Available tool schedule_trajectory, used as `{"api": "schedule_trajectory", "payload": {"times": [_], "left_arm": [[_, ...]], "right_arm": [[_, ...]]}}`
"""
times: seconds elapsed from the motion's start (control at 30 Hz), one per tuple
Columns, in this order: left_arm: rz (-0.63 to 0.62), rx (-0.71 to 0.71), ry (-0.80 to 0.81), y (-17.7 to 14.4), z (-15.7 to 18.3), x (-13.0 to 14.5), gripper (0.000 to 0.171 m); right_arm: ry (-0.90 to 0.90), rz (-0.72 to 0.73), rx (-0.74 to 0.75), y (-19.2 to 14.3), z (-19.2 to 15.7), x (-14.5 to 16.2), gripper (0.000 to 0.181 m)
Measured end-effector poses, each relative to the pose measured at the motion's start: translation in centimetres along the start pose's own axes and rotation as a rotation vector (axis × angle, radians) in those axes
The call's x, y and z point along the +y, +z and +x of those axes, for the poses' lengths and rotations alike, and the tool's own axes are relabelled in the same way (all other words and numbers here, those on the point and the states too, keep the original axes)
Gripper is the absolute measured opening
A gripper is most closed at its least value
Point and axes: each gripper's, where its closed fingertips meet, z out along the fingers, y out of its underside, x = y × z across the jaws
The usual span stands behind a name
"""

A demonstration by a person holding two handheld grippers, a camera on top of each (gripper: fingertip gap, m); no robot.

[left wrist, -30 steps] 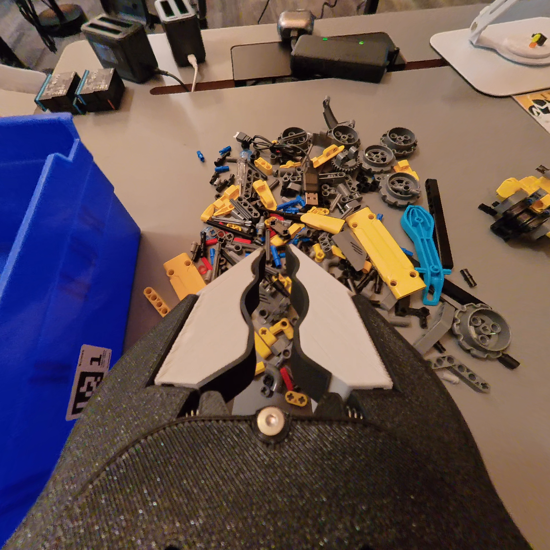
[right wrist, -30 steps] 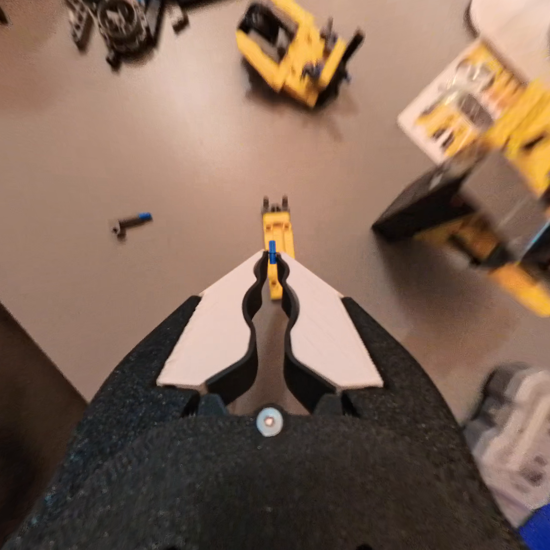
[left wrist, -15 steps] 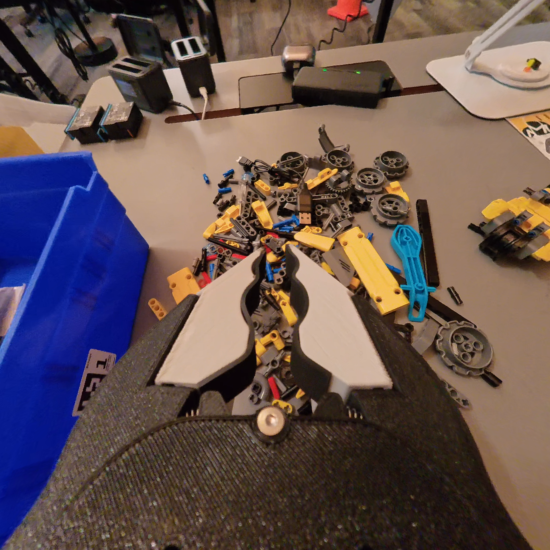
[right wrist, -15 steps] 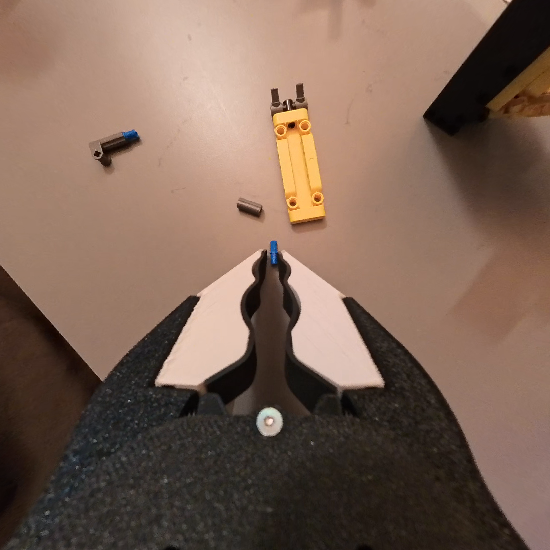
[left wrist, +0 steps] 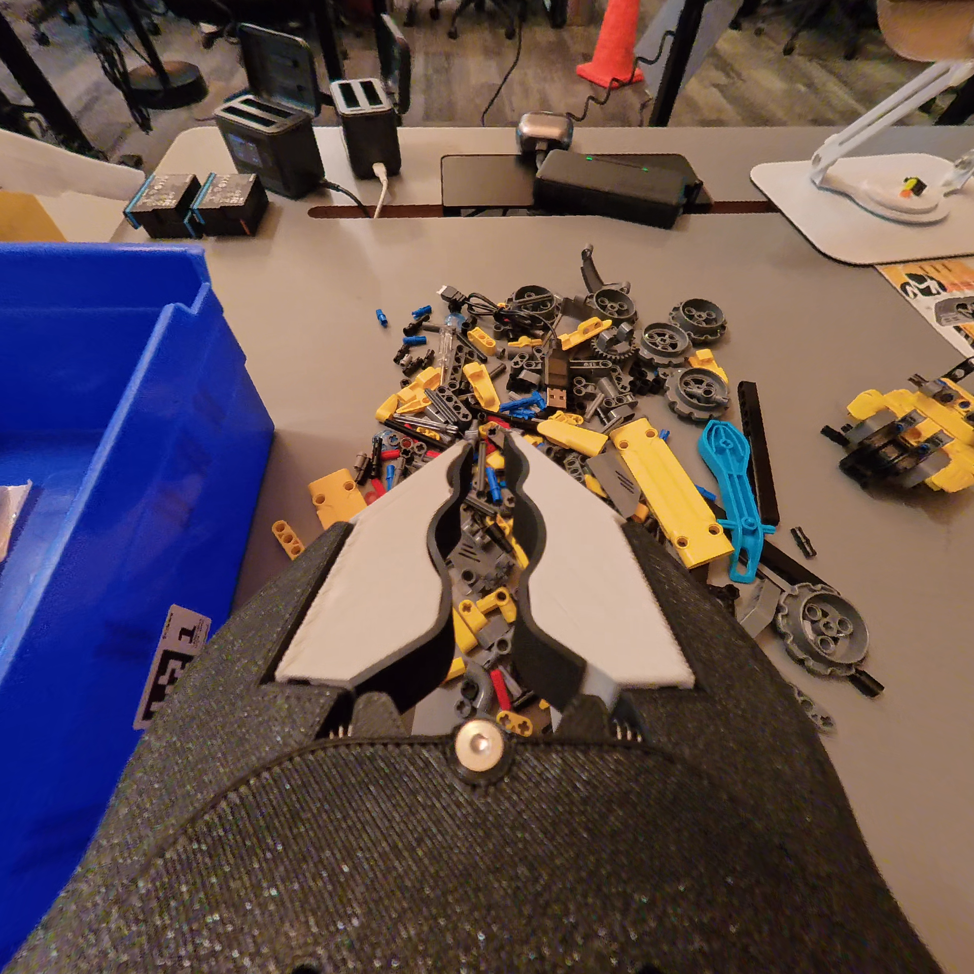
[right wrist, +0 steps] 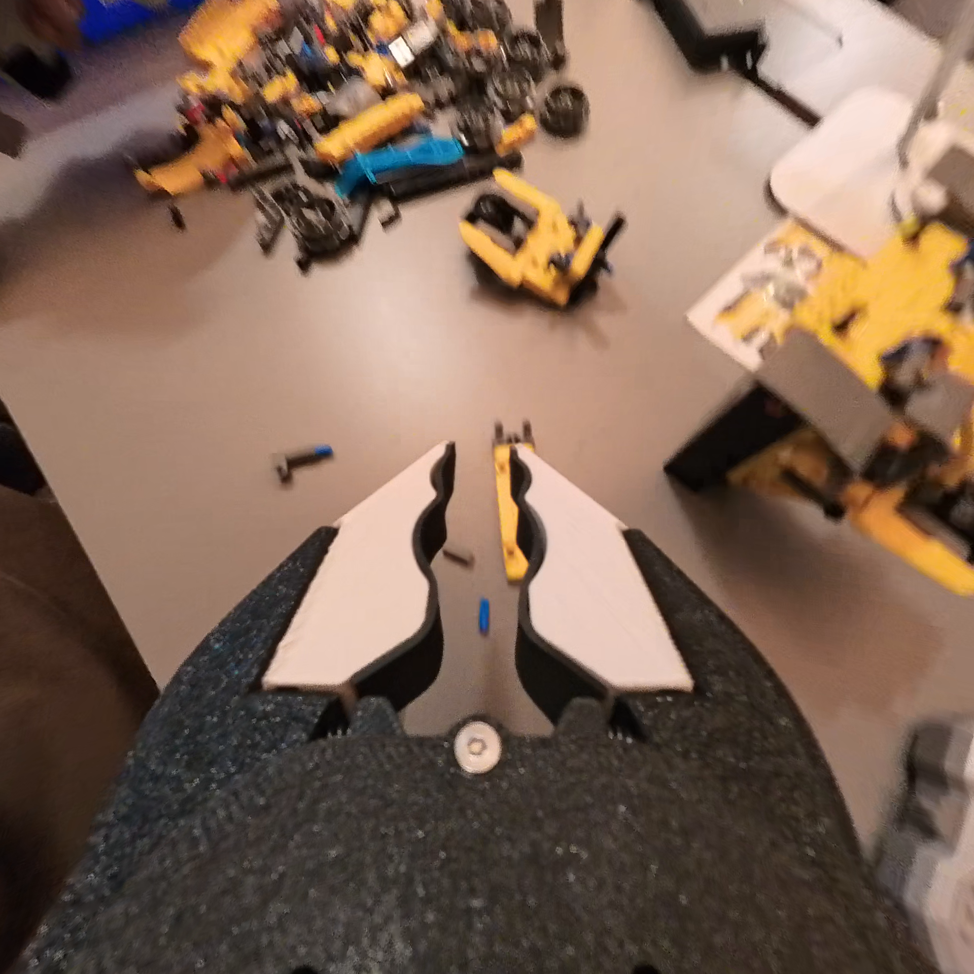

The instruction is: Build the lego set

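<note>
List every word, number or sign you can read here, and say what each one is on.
I won't copy the writing out, so here is what bears it.
White tag on the blue bin: large print and a code pattern, legible.
Two black blocks, far left of the table: labels too small to read.
Charger screen behind them: too small to read.
Booklet, right edge: print too small; blurred in the right wrist view.

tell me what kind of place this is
Probably an office or lab workbench used for a building-kit session: a grey table with a pile of loose plastic building parts, battery chargers at its far edge, and office-chair bases beyond it.
</note>
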Motion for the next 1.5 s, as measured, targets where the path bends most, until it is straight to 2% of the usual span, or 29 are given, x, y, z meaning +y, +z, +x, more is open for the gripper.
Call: {"api": "schedule_trajectory", "payload": {"times": [0.1,0.23,0.33,0.47,0.6,0.8,1.0,1.33,1.5], "left_arm": [[-0.003,-0.003,0.016,0.1,0.2,0.0,0.007],[-0.001,-0.006,0.033,0.1,0.4,-0.1,0.007],[-0.007,-0.001,0.033,0.2,0.3,0.1,0.008],[-0.013,-0.026,0.045,0.1,-0.4,0.3,0.008],[-0.016,-0.024,0.042,0.0,-0.8,0.4,0.011],[0.033,0.023,-0.012,-0.6,-0.6,-0.6,0.013],[0.037,0.029,-0.008,-0.7,-0.4,-0.8,0.013],[0.03,0.015,-0.005,-0.5,-0.7,-0.6,0.014],[0.027,0.013,-0.005,-0.5,-0.7,-0.5,0.014]], "right_arm": [[-0.019,0.089,-0.075,2.7,-1.8,-3.8,0.017],[-0.035,0.16,-0.186,7.9,-4.7,-8.6,0.014],[-0.075,0.095,-0.24,12.5,-5.9,-10.8,0.009],[-0.085,-0.058,-0.311,18.2,-6.2,-12.0,0.003],[-0.079,-0.186,-0.378,21.6,-6.4,-12.3,0.003],[-0.225,-0.34,-0.305,24.1,-5.9,-11.3,0.003],[-0.385,-0.419,-0.225,24.3,-5.3,-10.1,0.011],[-0.386,-0.332,-0.25,23.7,-6.4,-11.6,0.013],[-0.328,-0.382,-0.256,24.3,-6.8,-10.8,0.018]]}}
